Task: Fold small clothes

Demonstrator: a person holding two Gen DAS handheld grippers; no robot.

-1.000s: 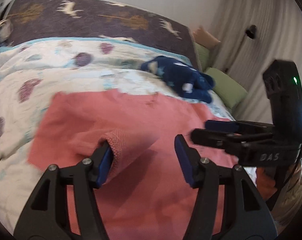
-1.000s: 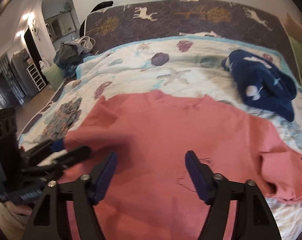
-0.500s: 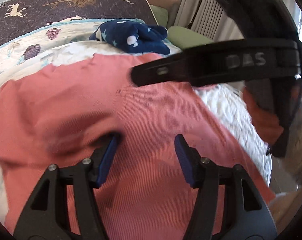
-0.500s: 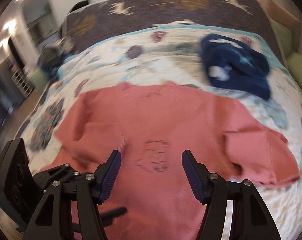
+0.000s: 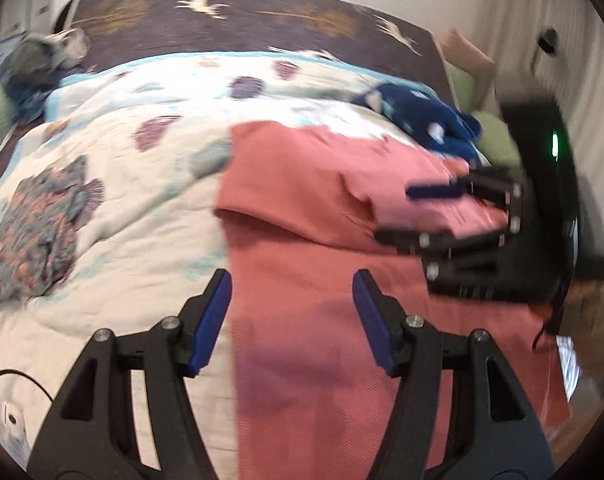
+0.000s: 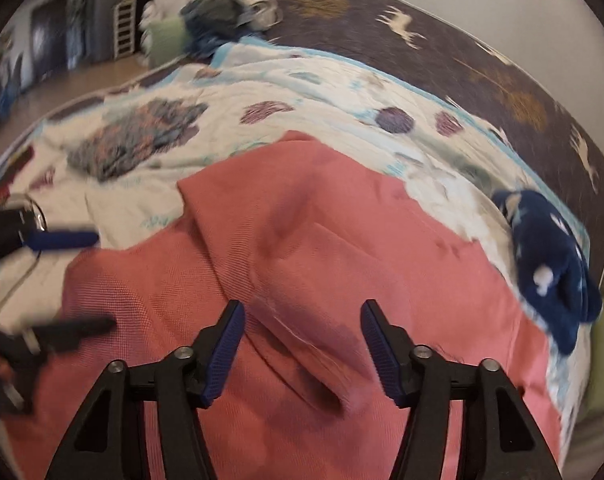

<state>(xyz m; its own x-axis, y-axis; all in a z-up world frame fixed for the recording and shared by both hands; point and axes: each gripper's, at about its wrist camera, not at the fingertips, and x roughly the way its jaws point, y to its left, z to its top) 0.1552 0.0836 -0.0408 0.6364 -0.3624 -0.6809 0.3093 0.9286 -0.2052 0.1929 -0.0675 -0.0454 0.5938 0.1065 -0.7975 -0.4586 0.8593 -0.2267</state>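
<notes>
A pink sweater [image 5: 302, 248] lies spread on the bed, with one sleeve [image 6: 262, 240] folded in across its body. My left gripper [image 5: 290, 320] hovers open over the sweater's left edge, and nothing sits between its pads. It also shows at the left of the right wrist view as the left gripper [image 6: 68, 284]. My right gripper [image 6: 302, 352] hangs over the body of the sweater. Its jaws are closing, with the folded sleeve running between them and the pads still apart from the cloth. In the left wrist view the right gripper [image 5: 421, 214] sits at the right, over pink cloth.
A dark blue garment [image 6: 549, 264] is bunched at the far right of the quilt [image 5: 122, 208]. A small flower-patterned garment [image 5: 42, 232] lies flat at the left. A dark headboard cover [image 5: 242, 28] with deer stands behind. Green cushions [image 5: 497, 140] lie off the right side.
The sleeve cuff that hung on my left gripper's left finger is gone from it, and the sleeve lies folded over the body. Both grippers have swung sideways; the right jaws stand narrower.
</notes>
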